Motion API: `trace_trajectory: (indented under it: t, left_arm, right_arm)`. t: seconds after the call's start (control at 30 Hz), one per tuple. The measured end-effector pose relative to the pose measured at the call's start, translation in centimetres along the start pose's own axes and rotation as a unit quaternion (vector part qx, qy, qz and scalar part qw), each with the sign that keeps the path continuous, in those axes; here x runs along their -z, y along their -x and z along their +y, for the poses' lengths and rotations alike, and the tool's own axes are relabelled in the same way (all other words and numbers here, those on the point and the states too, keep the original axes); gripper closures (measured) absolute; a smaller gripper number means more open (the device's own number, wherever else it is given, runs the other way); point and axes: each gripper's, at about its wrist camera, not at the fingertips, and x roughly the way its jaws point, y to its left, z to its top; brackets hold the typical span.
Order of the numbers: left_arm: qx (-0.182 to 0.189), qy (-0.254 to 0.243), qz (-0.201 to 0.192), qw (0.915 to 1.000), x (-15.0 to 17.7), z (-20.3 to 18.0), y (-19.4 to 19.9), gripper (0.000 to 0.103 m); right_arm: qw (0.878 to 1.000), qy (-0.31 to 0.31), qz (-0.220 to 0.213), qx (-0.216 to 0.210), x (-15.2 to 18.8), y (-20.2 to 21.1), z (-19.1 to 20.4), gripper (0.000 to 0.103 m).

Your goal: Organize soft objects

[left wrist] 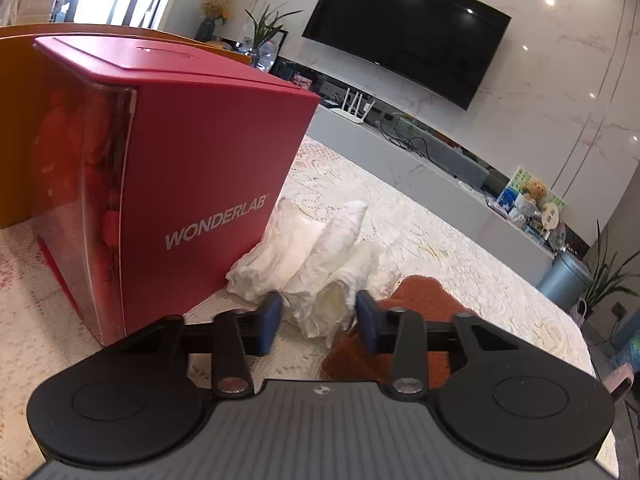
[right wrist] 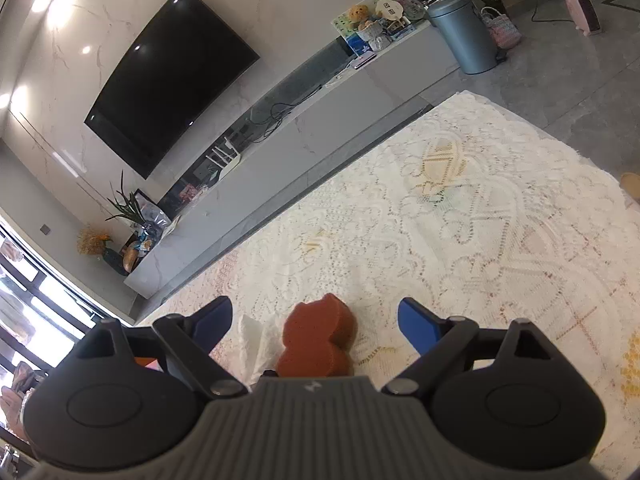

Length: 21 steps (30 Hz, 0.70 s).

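Crumpled white tissue (left wrist: 316,276) lies on the lace-covered surface (left wrist: 440,240) at the lower centre of the left wrist view, just right of a red box (left wrist: 200,184) printed WONDERLAB. The left hand-held gripper (left wrist: 318,316) has its blue pads on either side of the near end of the wad; both pads (left wrist: 272,312) appear to touch the paper, so it looks clamped on the tissue, though how firmly cannot be told. A brown sponge (left wrist: 424,300) with a lobed outline rests on the surface just right of the tissue, partly behind the right pad.

In the right wrist view the same brown sponge (right wrist: 316,340) sits at the lower centre, between the fingers of the right hand-held gripper (right wrist: 316,320), whose blue pads stand wide apart and clear of it. An edge of the white tissue (right wrist: 252,344) shows just left of the sponge. Beyond the surface, in the upper left of this frame, a dark television (right wrist: 172,80) hangs on a marble wall.
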Motion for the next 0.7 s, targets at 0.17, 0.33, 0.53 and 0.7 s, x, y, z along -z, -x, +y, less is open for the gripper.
trace_trajectory:
  t: [0.17, 0.33, 0.53, 0.7]
  left_arm:
    - [0.032, -0.085, 0.012, 0.9958, -0.3, -1.0, 0.4, 0.092]
    - [0.049, -0.144, 0.025, 0.9881, -0.4, -1.0, 1.2, 0.093]
    - [0.111, -0.201, 0.128, 0.9648, -1.5, 0.1, 4.7, 0.095]
    - [0.118, -0.197, 0.187, 0.9552, -2.8, 1.0, 7.2, 0.095]
  right_arm:
    - [1.000, -0.003, -0.003, -0.002, 0.0, 0.1, -0.2, 0.020]
    - [1.000, 0.004, 0.004, -0.002, 0.3, -0.3, -0.4, 0.023]
    - [1.000, -0.013, 0.003, 0.019, 0.3, -0.1, -1.4, 0.023]
    - [1.000, -0.002, 0.007, 0.012, 0.4, -0.2, -0.8, 0.023]
